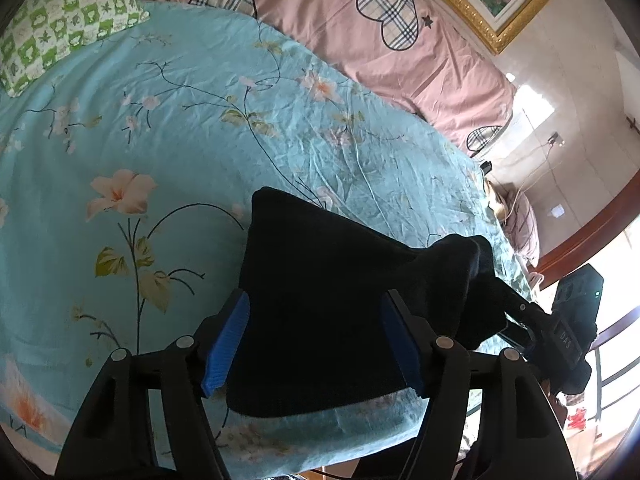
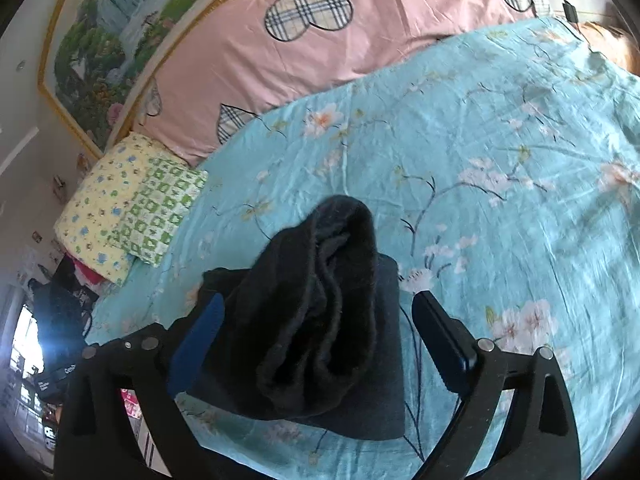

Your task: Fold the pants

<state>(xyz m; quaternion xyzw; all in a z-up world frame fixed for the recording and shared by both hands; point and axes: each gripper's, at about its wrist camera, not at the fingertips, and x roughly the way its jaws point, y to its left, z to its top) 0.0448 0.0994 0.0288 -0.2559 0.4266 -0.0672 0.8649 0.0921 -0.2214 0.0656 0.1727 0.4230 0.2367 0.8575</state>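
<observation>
My left claw (image 1: 316,344) stands wide, its blue pads (image 1: 226,344) on either side of the black pants (image 1: 320,300) without pressing them that I can see; the cloth lies between the jaws, flat on the teal flowered sheet (image 1: 160,140). My right claw (image 2: 320,344) is wide too, the left pad just beside the bunched, fuzzy end of the pants (image 2: 320,320), the right pad clear of the cloth with bare sheet (image 2: 480,140) showing in the gap. The pants sit folded into a compact dark bundle near the front edge of the bed, a flatter layer underneath and a thicker rolled lump on top. In the left view the near hem of the bundle runs just short of where the sheet drops away at the bed's edge, so there is little room on my side. Beyond the bundle the sheet is wide and open, wrinkled, all the way to the pink quilt with plaid hearts (image 1: 400,40) along the far side. A green checked pillow (image 1: 68,12) lies in the far corner, well apart from the pants, and in the right view a yellow patterned pillow (image 2: 96,208) touches it. A gold-framed picture (image 2: 112,40) hangs behind the quilt.
</observation>
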